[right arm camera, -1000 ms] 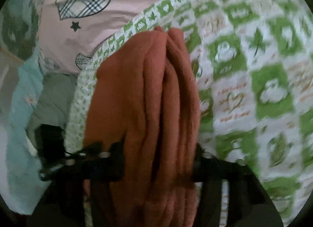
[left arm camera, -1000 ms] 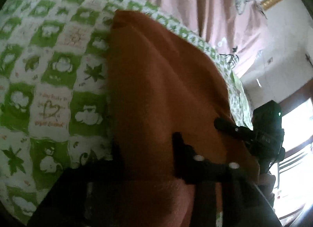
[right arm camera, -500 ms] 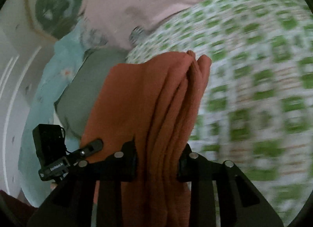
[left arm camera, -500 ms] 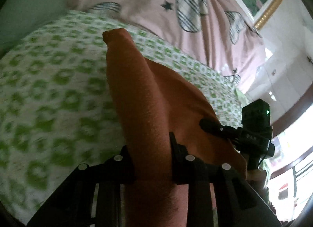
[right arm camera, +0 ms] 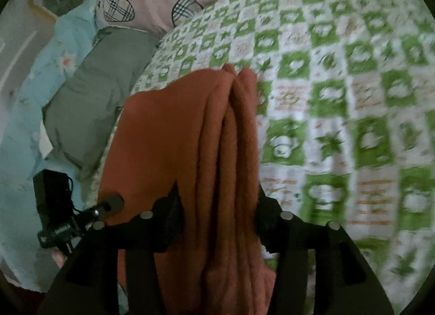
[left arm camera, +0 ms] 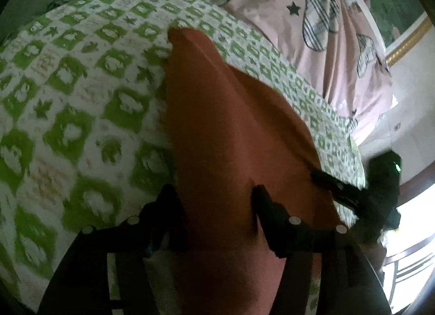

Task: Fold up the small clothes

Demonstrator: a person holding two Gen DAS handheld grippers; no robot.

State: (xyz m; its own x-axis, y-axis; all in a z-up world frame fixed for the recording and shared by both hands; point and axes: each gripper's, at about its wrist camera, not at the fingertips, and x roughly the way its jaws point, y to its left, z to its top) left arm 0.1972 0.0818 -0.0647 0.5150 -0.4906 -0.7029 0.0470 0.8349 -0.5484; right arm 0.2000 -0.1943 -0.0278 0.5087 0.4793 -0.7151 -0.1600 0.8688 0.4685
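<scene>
An orange-brown garment [left arm camera: 231,135] is stretched between both grippers above a green-and-white checked quilt [left arm camera: 68,114]. My left gripper [left arm camera: 217,206] is shut on one end of it, the cloth bunched between the jaws. My right gripper [right arm camera: 220,206] is shut on the other end, where the garment [right arm camera: 217,130] hangs in several folded layers. The right gripper also shows at the right of the left wrist view [left arm camera: 353,195], and the left gripper shows at the left of the right wrist view [right arm camera: 81,220].
A pink blanket with plaid hearts [left arm camera: 312,16] lies at the far side of the quilt. A grey-green pillow [right arm camera: 103,92] and a light blue floral sheet [right arm camera: 32,97] lie past the quilt's edge. A bright window [left arm camera: 407,247] is at the right.
Both grippers have tilted back down toward the quilt with the garment held between them. The quilt pattern fills more of both views than half a second ago.
</scene>
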